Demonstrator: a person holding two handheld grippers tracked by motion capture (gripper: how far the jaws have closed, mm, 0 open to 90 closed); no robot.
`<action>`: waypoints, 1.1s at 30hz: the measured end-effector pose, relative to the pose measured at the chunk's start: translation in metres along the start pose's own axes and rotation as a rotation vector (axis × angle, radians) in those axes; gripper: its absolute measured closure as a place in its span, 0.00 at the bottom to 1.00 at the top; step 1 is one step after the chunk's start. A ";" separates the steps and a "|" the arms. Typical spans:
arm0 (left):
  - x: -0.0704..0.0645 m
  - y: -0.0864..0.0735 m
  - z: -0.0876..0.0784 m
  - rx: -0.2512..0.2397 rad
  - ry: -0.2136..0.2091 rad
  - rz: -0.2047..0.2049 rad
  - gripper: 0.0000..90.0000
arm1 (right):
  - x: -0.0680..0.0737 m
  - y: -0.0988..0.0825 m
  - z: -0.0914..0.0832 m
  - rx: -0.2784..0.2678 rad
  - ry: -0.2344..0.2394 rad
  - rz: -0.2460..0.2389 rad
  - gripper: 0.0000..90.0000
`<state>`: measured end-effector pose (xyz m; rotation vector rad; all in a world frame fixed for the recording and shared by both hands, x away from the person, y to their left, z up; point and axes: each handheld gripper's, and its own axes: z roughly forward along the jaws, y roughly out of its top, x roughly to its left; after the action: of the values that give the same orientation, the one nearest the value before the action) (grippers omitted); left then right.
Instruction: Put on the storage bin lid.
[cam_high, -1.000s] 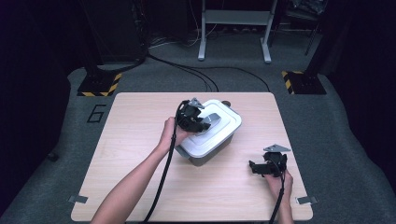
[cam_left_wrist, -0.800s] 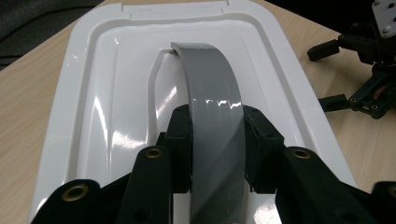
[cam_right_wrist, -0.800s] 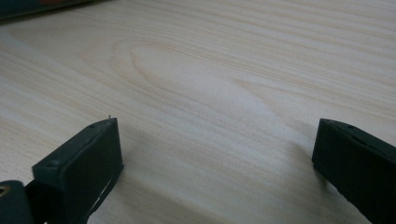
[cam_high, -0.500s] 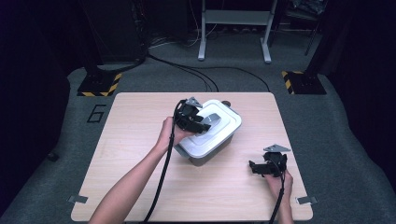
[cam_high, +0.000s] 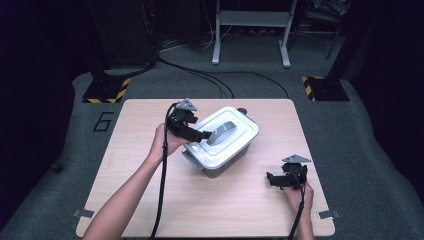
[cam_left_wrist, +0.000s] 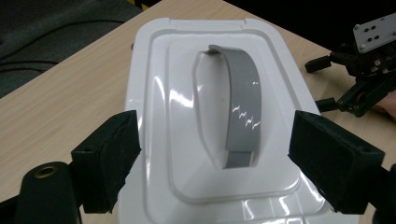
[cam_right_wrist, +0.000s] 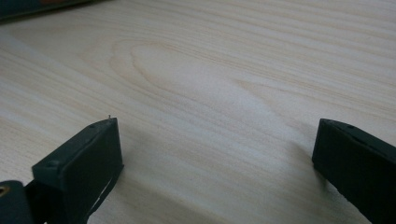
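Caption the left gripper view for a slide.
Open left gripper poised over the white lid and its grey handle.

Box (cam_high: 220, 145) at centre of desk (cam_high: 125, 165), lid (cam_high: 225, 136) on it; left gripper (cam_high: 202, 134) at its left, right gripper (cam_high: 272, 180) lower right.

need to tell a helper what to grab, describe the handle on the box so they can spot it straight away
Start at the wooden table and find the one box near its middle, grey below with a glossy white lid. The handle is the flat strap lying in the sunken centre of that lid. It is the lid's one grey part, running lengthwise.
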<state>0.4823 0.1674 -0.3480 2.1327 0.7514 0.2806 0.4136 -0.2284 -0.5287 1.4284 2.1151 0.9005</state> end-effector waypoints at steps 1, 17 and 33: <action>0.002 -0.002 -0.004 -0.003 0.004 -0.003 0.17 | 0.000 0.000 0.000 0.000 0.001 -0.002 0.01; 0.029 -0.070 -0.046 0.032 0.094 -0.046 0.16 | 0.001 0.000 0.000 -0.002 -0.002 0.007 0.01; 0.045 -0.161 -0.044 0.066 0.137 -0.185 0.13 | 0.001 0.000 0.000 -0.002 -0.008 0.008 0.01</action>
<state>0.4318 0.2984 -0.4481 2.1029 1.0438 0.3090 0.4132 -0.2272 -0.5286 1.4380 2.1037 0.8974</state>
